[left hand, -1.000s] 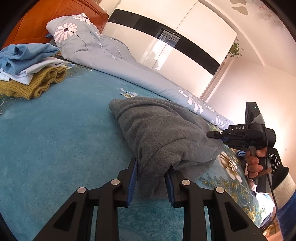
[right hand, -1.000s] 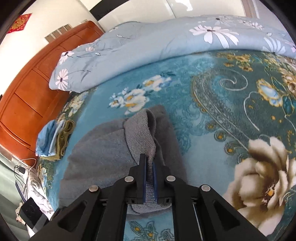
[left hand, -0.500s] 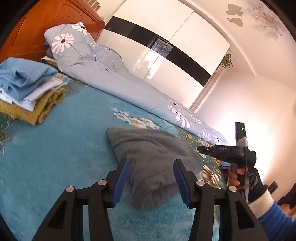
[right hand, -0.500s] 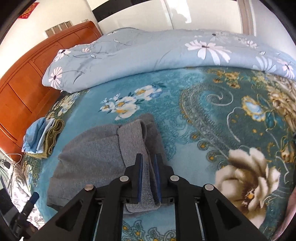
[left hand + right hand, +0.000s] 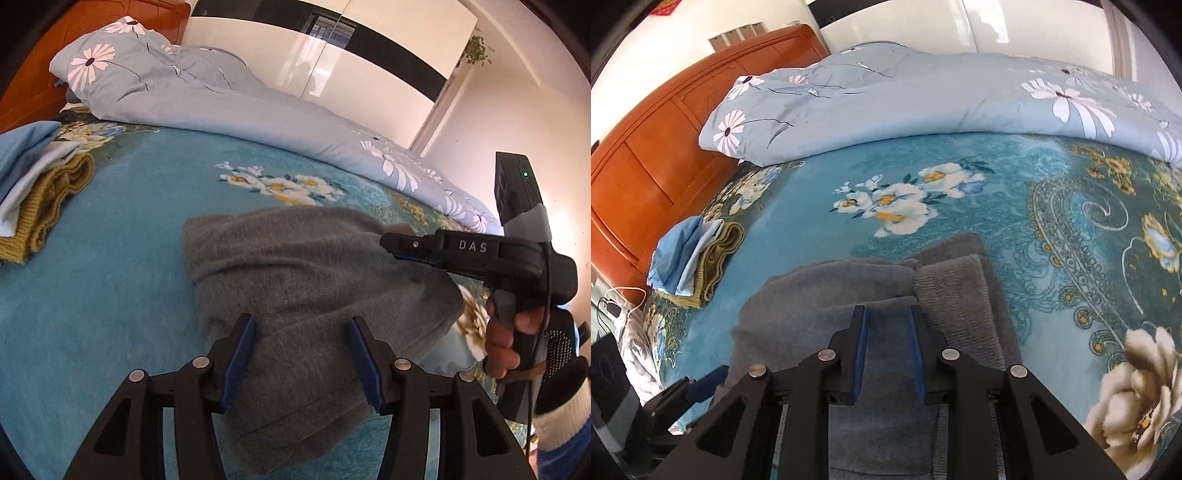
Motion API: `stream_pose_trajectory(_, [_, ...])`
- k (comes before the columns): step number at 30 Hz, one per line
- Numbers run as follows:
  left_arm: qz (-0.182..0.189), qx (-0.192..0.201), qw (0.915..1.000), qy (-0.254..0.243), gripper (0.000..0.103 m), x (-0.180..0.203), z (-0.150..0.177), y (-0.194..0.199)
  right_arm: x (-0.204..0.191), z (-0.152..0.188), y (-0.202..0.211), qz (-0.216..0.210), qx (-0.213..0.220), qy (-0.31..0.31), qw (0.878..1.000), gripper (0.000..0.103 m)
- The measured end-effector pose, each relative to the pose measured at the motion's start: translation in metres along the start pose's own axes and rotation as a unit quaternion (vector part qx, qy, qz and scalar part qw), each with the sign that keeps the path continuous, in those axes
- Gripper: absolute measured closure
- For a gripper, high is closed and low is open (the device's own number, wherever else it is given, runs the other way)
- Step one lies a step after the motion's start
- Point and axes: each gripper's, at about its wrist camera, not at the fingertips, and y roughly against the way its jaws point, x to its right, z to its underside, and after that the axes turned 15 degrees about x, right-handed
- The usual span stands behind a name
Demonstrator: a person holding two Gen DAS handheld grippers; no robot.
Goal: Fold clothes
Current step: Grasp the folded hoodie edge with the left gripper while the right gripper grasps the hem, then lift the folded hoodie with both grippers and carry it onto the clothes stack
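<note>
Grey knit garment (image 5: 314, 291) folded, lying flat on teal floral bedspread (image 5: 129, 236), near centre of bed. Left gripper (image 5: 301, 354) angled downward over near edge of garment; blue-padded fingers (image 5: 240, 354) set moderately wide, garment below and between, pads not pressing. Right gripper (image 5: 888, 350) angled downward over ribbed end of same garment; fingers (image 5: 860, 350) narrow and opening, cloth beneath gap, no pinch seen. Right hand (image 5: 506, 343) wrapped round pistol-style handle, gloved, white cuff and blue sleeve behind. Stack of folded clothes (image 5: 694, 262), blue over olive knit, well apart by wooden headboard (image 5: 657, 147). Pale floral duvet (image 5: 923, 99) bunched along far side.
</note>
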Motion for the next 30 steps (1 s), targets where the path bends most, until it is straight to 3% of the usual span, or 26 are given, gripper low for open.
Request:
stream_pose_trajectory(3, [-0.004, -0.008, 1.0000, 0.003, 0.047, -0.001, 0.004, -0.001, 0.012, 0.006, -0.007, -0.009, -0.015, -0.029, 0.999, 0.081])
stream_pose_trajectory(6, [0.006, 0.011, 0.9998, 0.015, 0.047, -0.003, -0.003, 0.016, 0.015, 0.004, -0.004, -0.015, -0.017, -0.045, 0.999, 0.081])
stream_pose_trajectory(10, [0.007, 0.037, 0.9984, 0.042, 0.041, -0.013, -0.012, 0.041, 0.011, -0.001, 0.029, -0.031, 0.024, -0.025, 0.999, 0.081])
stream_pose_trajectory(11, [0.001, 0.037, 0.9980, 0.051, 0.037, -0.018, -0.013, 0.043, 0.013, -0.002, 0.038, -0.032, 0.037, -0.020, 0.999, 0.078])
stream_pose_trajectory(13, [-0.011, 0.031, 0.9966, 0.075, 0.035, -0.031, -0.013, 0.043, 0.024, -0.001, 0.054, -0.028, 0.058, -0.024, 0.998, 0.061])
stream_pose_trajectory(15, [-0.011, 0.011, 0.9932, 0.115, 0.032, -0.046, -0.009, 0.035, 0.042, 0.002, 0.062, -0.022, 0.066, -0.043, 0.997, 0.043])
stream_pose_trajectory(17, [-0.008, -0.008, 0.9873, 0.158, 0.029, -0.061, -0.004, 0.027, 0.064, 0.008, 0.061, -0.026, 0.056, -0.072, 0.995, 0.036])
stream_pose_trajectory(20, [0.018, -0.015, 0.9744, 0.224, 0.028, -0.075, 0.000, 0.019, 0.089, 0.020, 0.052, -0.048, 0.034, -0.120, 0.991, 0.035])
stream_pose_trajectory(24, [0.036, -0.033, 0.9740, 0.221, 0.025, -0.073, -0.003, 0.002, 0.115, 0.033, 0.037, -0.086, 0.017, -0.177, 0.980, 0.028])
stream_pose_trajectory(28, [0.070, -0.075, 0.9588, 0.265, 0.024, -0.082, 0.001, -0.023, 0.118, 0.033, 0.021, -0.117, 0.010, -0.197, 0.973, 0.027])
stream_pose_trajectory(30, [0.076, -0.083, 0.9564, 0.270, 0.024, -0.082, 0.002, -0.029, 0.113, 0.029, 0.014, -0.129, 0.004, -0.190, 0.973, 0.027])
